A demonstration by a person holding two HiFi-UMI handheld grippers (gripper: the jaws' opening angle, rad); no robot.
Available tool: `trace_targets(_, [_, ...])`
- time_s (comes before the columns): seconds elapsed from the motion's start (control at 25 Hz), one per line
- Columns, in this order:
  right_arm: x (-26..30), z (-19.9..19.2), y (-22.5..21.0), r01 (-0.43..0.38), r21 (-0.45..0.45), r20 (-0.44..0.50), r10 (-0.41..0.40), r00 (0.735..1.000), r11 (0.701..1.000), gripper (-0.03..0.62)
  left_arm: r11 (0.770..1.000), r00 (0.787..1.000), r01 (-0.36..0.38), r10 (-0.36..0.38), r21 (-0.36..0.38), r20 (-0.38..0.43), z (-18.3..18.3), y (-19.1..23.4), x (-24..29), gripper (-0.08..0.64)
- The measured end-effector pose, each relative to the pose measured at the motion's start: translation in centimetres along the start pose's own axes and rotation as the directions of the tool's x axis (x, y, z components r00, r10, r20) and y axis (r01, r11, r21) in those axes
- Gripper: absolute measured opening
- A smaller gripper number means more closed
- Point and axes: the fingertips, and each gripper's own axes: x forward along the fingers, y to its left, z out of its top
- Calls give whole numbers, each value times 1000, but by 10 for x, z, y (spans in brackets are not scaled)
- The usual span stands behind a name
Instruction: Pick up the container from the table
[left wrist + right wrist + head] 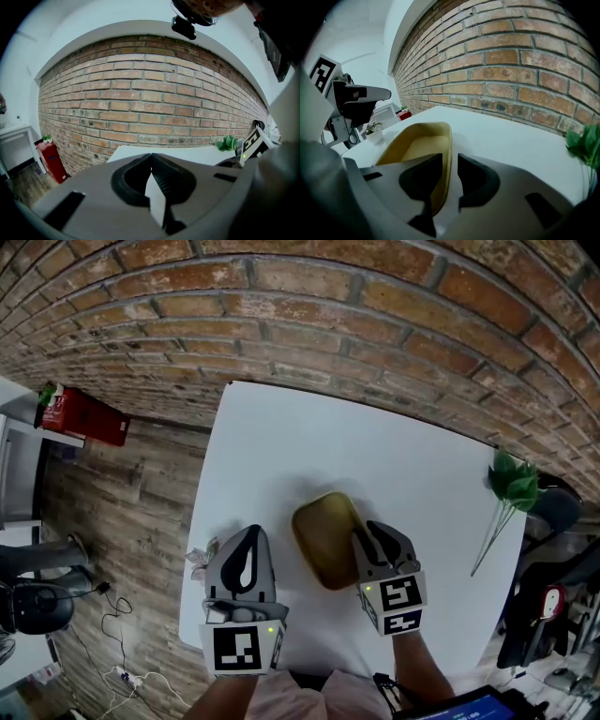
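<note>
An olive-yellow oblong container [323, 535] lies on the white table [375, 446], near its front edge. My right gripper [367, 538] is at the container's right side. In the right gripper view the container [419, 143] has its right wall standing between the jaws of my right gripper [450, 161]: one finger is inside against the wall, and a thin gap shows on the outer side. My left gripper [251, 538] hovers left of the container, apart from it. In its own view my left gripper [151, 157] has its fingertips together, with nothing in them.
A small potted plant [200, 561] stands at the table's left edge beside the left gripper. A green leafy sprig [511, 488] lies at the right edge. A brick wall runs behind the table. A red box [84, 416] sits on the wooden floor at left.
</note>
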Motion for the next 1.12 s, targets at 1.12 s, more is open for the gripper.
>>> trace_targets(1.12, [2, -5, -2, 15, 0, -19, -15, 1000, 1000, 26, 1000, 1000, 1, -1, 6, 2, 2, -1, -1, 9])
